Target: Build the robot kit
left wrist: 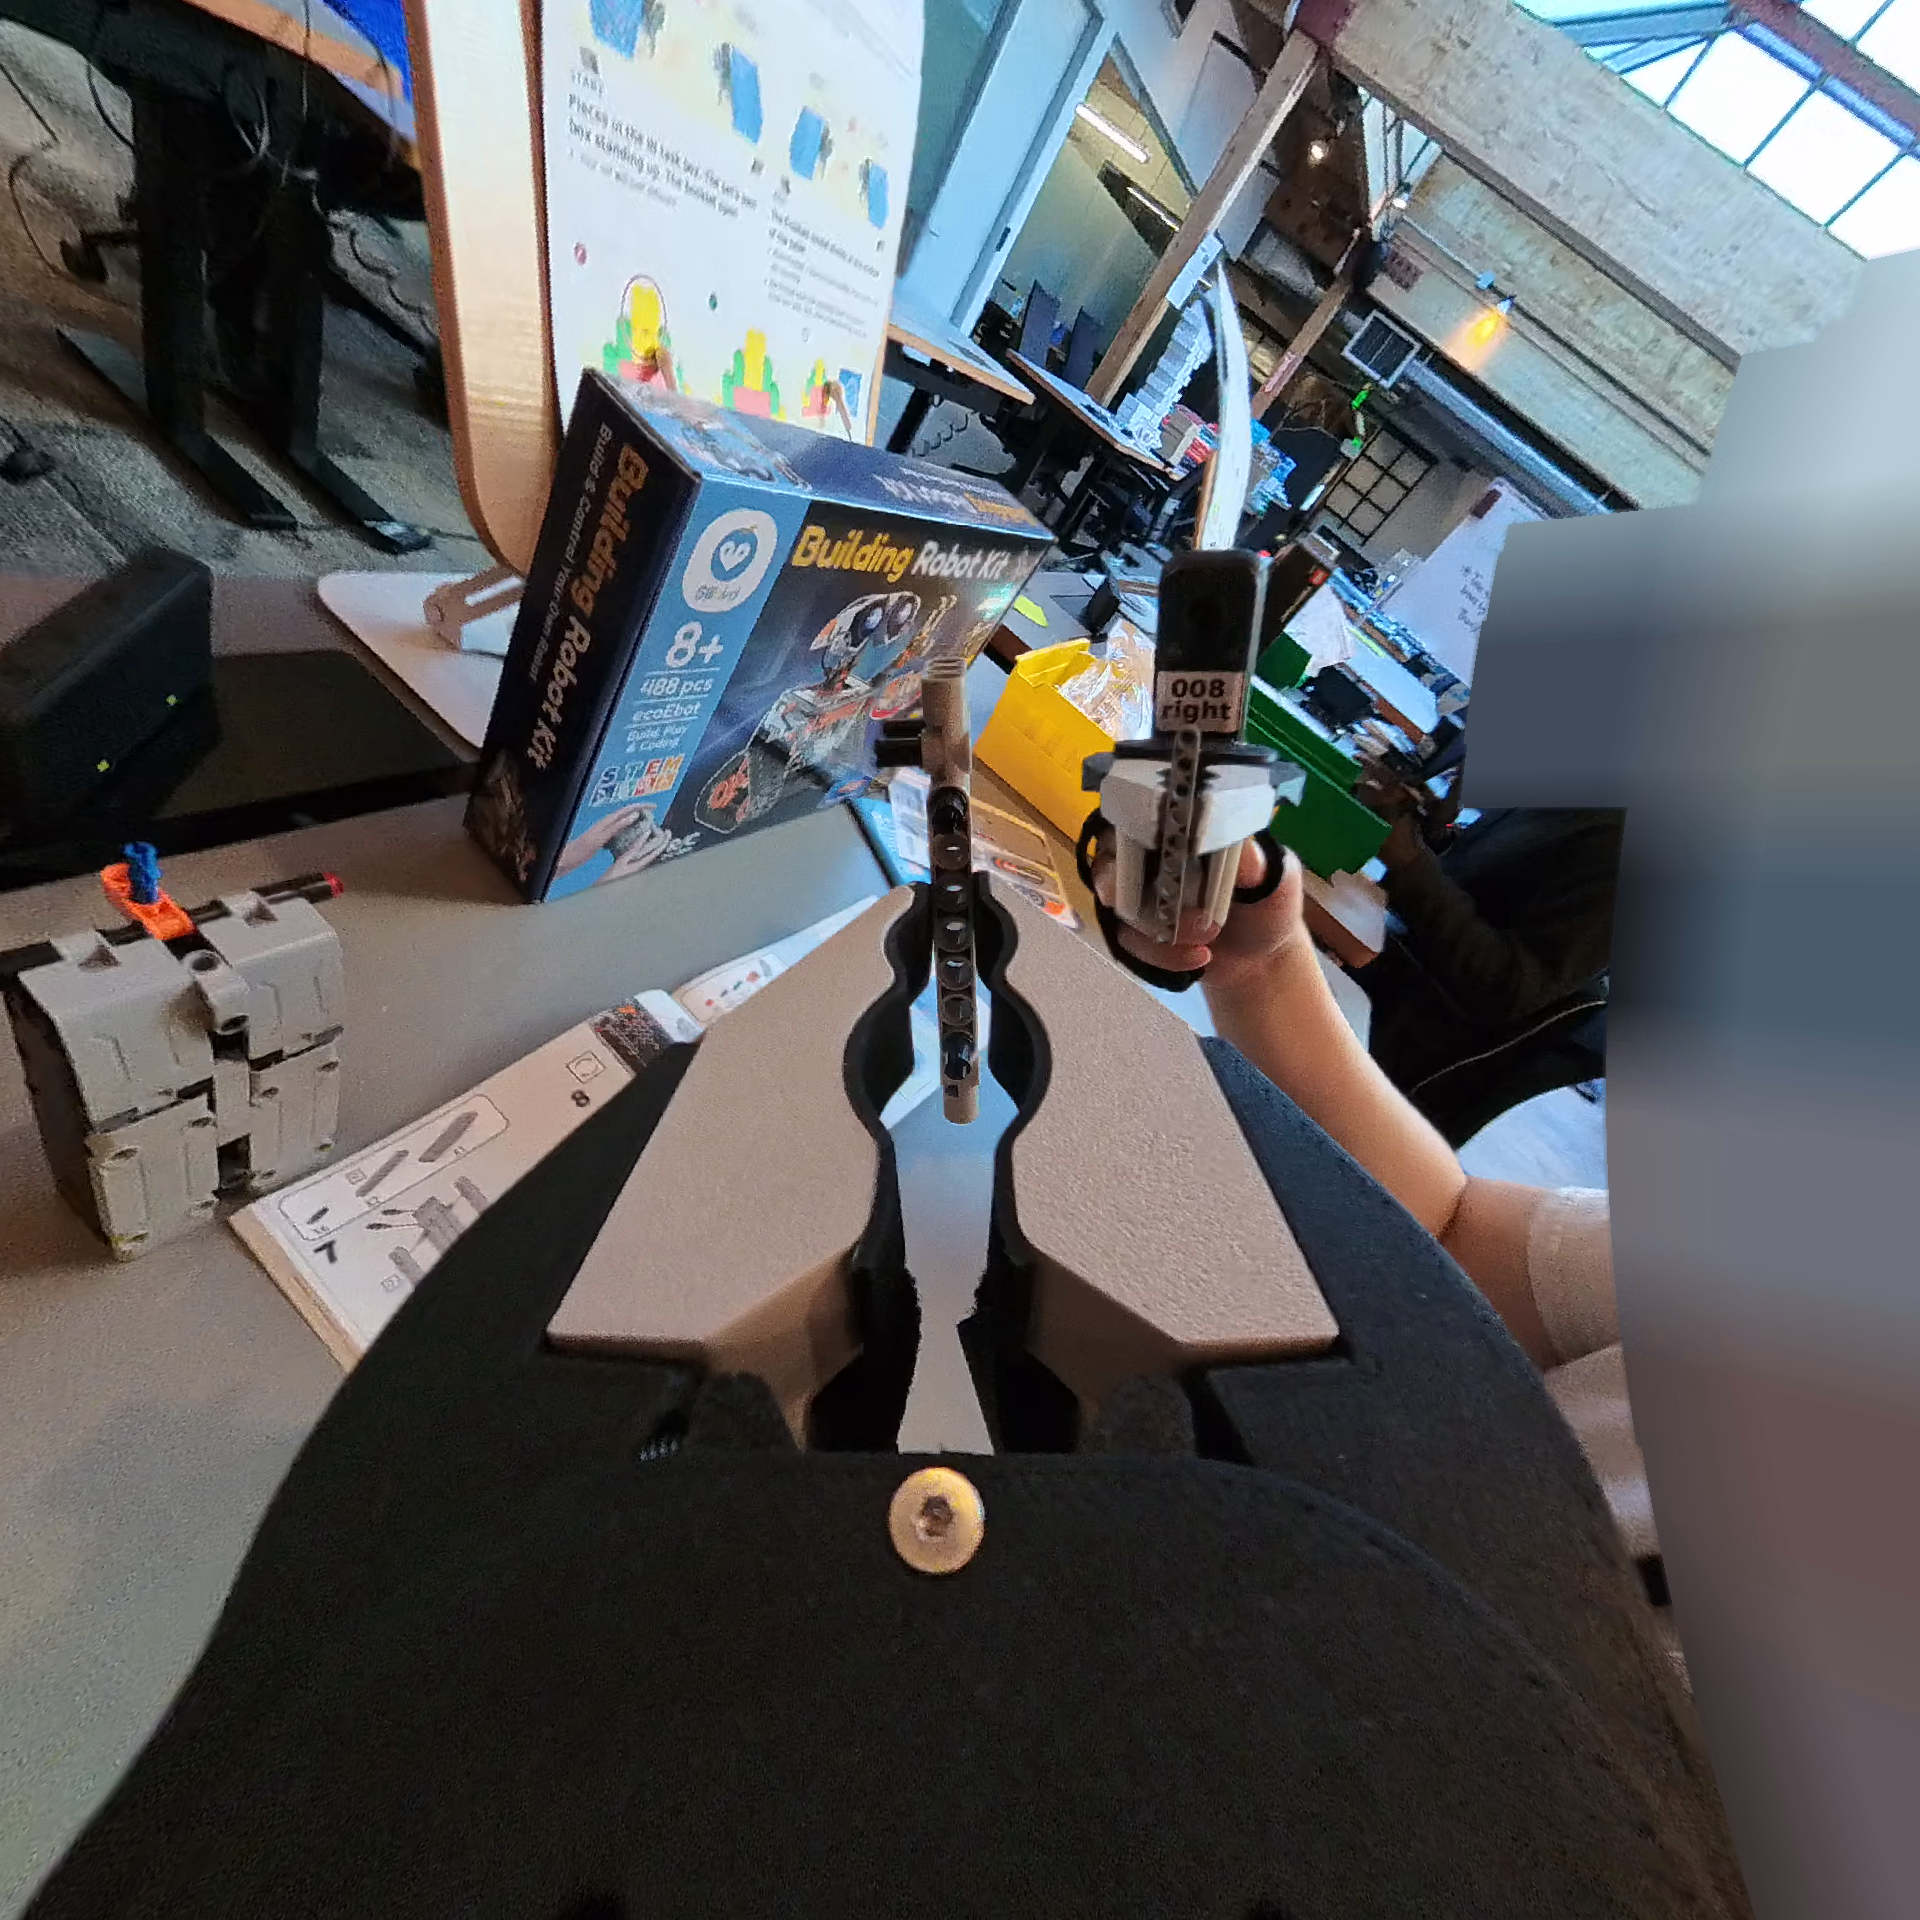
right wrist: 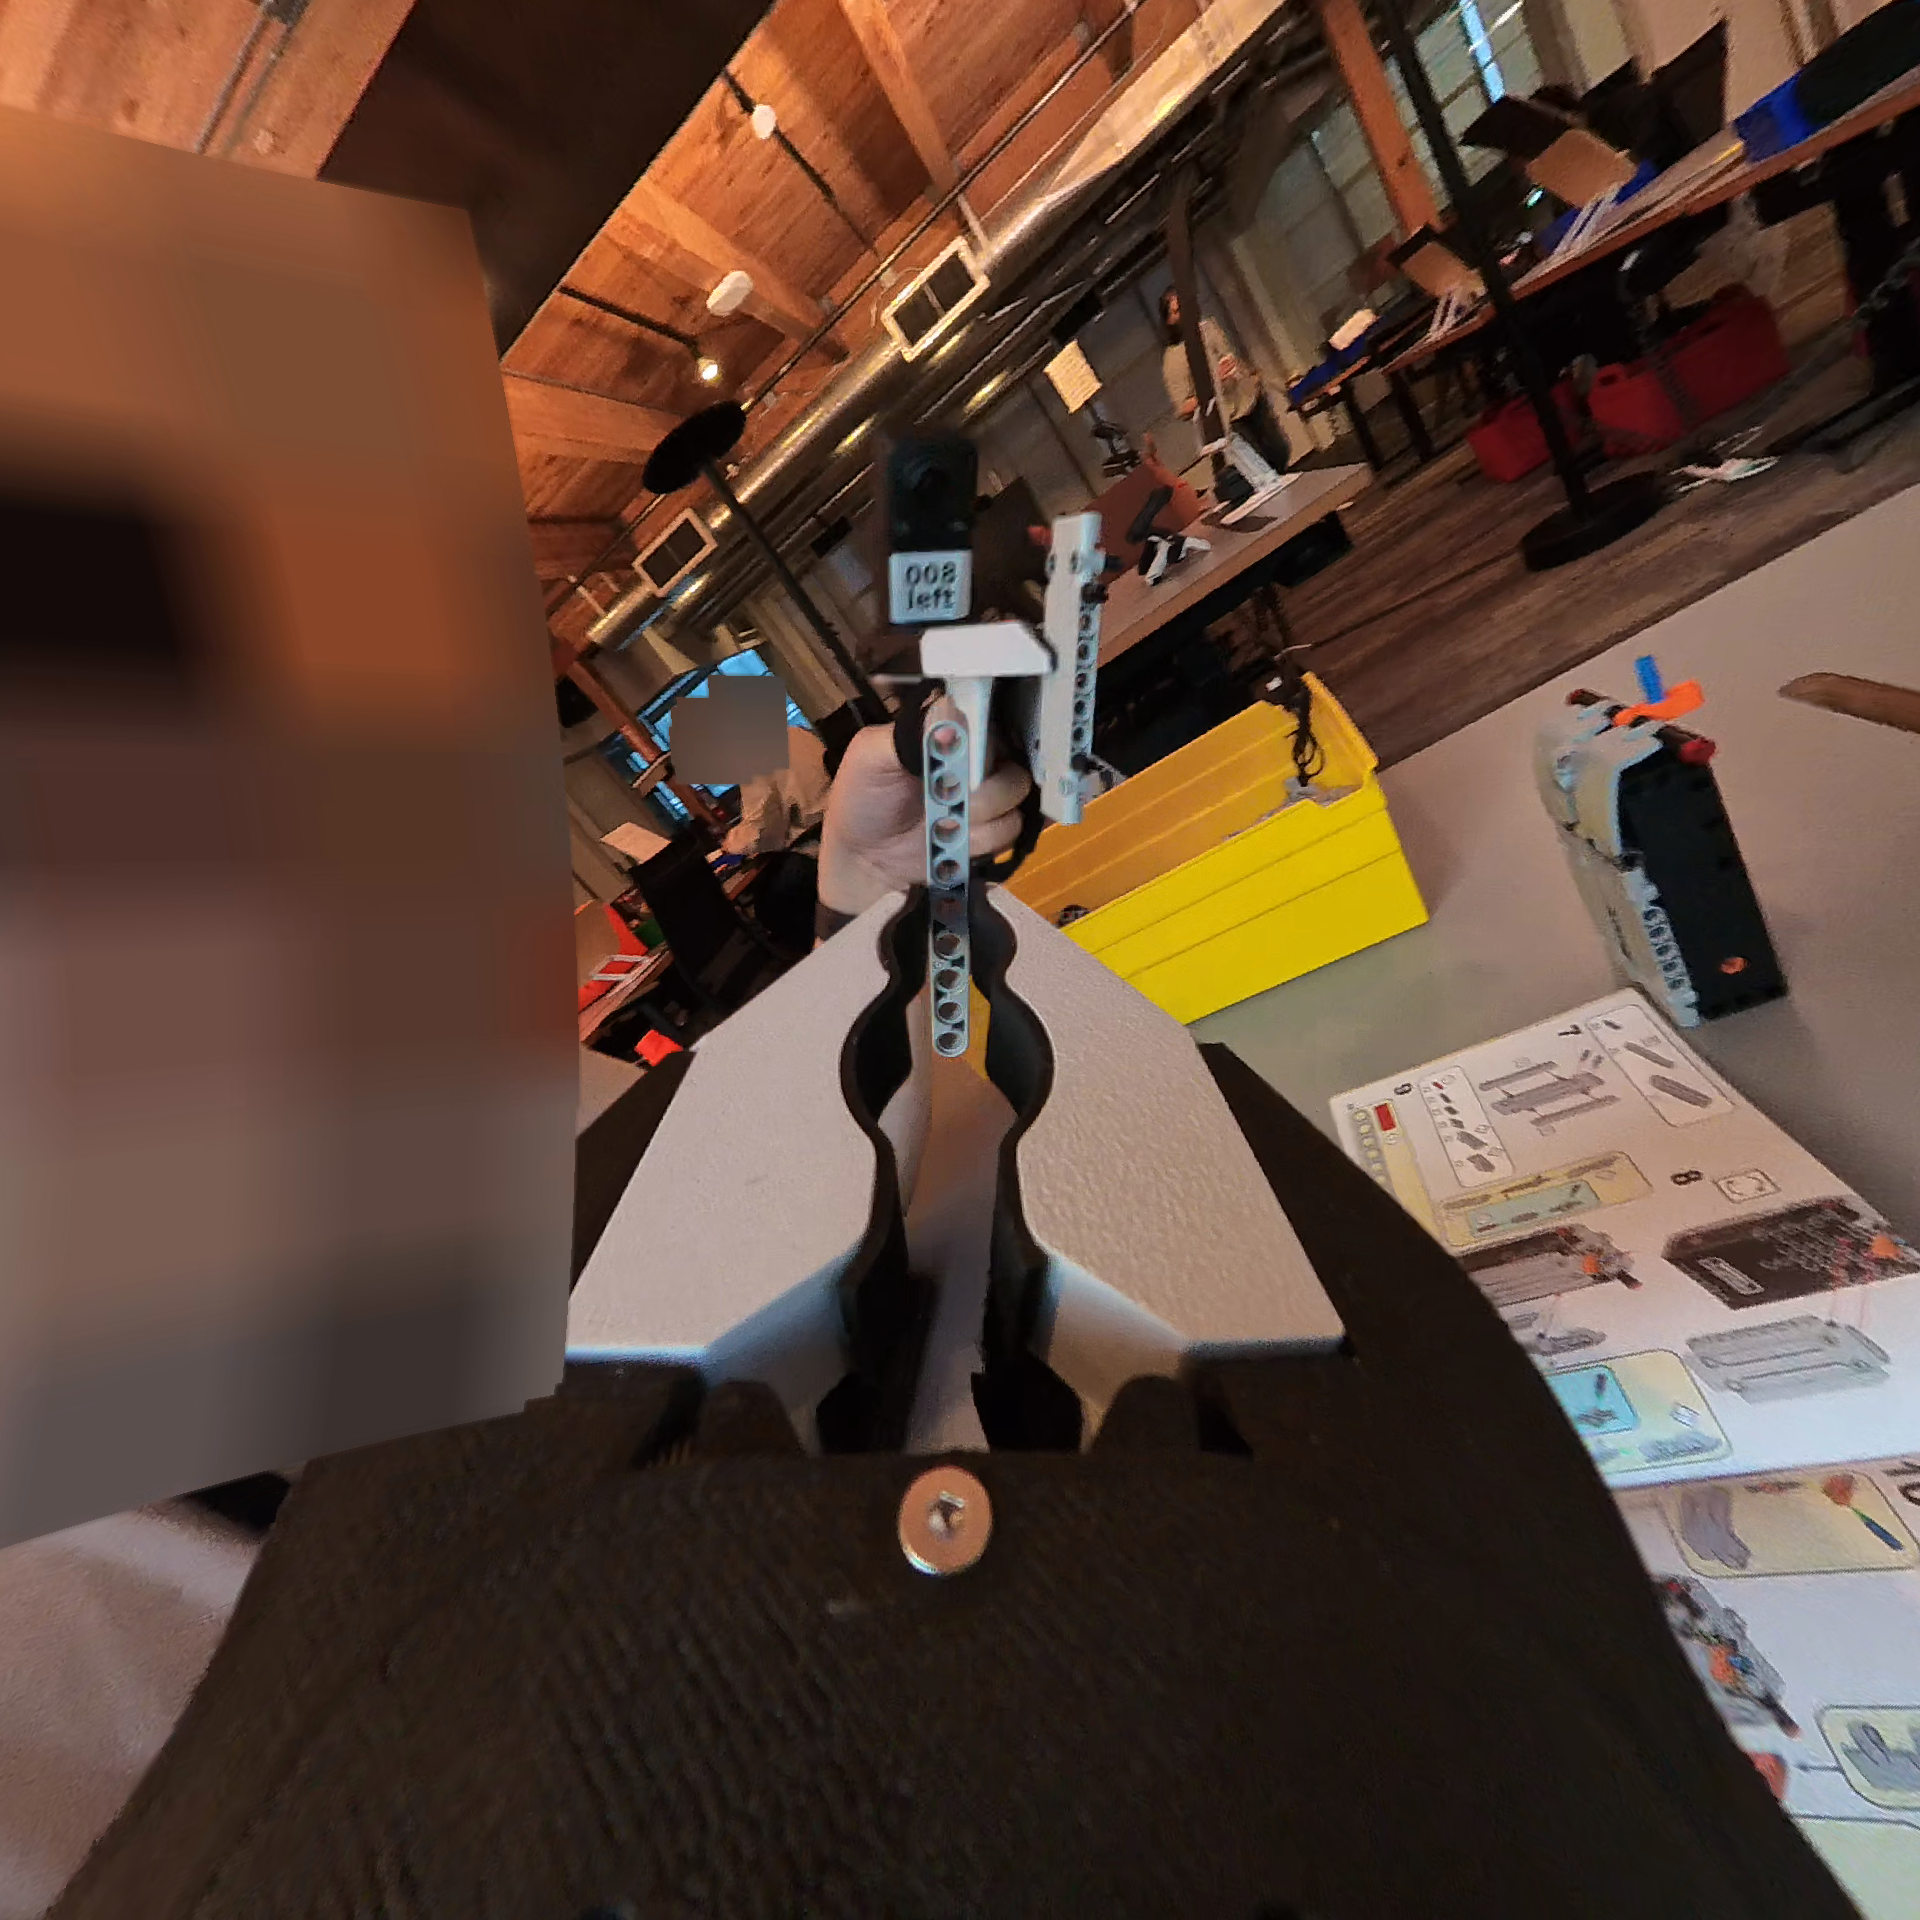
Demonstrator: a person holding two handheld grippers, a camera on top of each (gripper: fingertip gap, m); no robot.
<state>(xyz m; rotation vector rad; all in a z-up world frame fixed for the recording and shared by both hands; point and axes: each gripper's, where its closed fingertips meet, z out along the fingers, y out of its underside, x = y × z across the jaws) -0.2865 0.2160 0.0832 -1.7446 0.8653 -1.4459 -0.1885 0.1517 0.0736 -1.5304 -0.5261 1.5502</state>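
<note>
My left gripper (left wrist: 948, 902) is shut on a grey studless beam (left wrist: 951, 831) that carries black pins. It holds the beam upright and edge-on above the table. The same beam shows side-on in the right wrist view (right wrist: 1075, 665). My right gripper (right wrist: 954, 902) is shut on a light grey perforated beam (right wrist: 948, 831), also upright in the air. The two grippers face each other a short way apart. A hand holds the right gripper (left wrist: 1184, 800), and another holds the left gripper (right wrist: 987, 665).
A grey and black block assembly (left wrist: 177, 1060) with an orange and blue piece stands on the grey table (left wrist: 156, 1455); it also shows in the right wrist view (right wrist: 1662, 862). An open instruction booklet (right wrist: 1662, 1247), a blue kit box (left wrist: 748, 644) and a yellow bin (right wrist: 1226, 862) are nearby. Left tips to right tips: about 12 centimetres.
</note>
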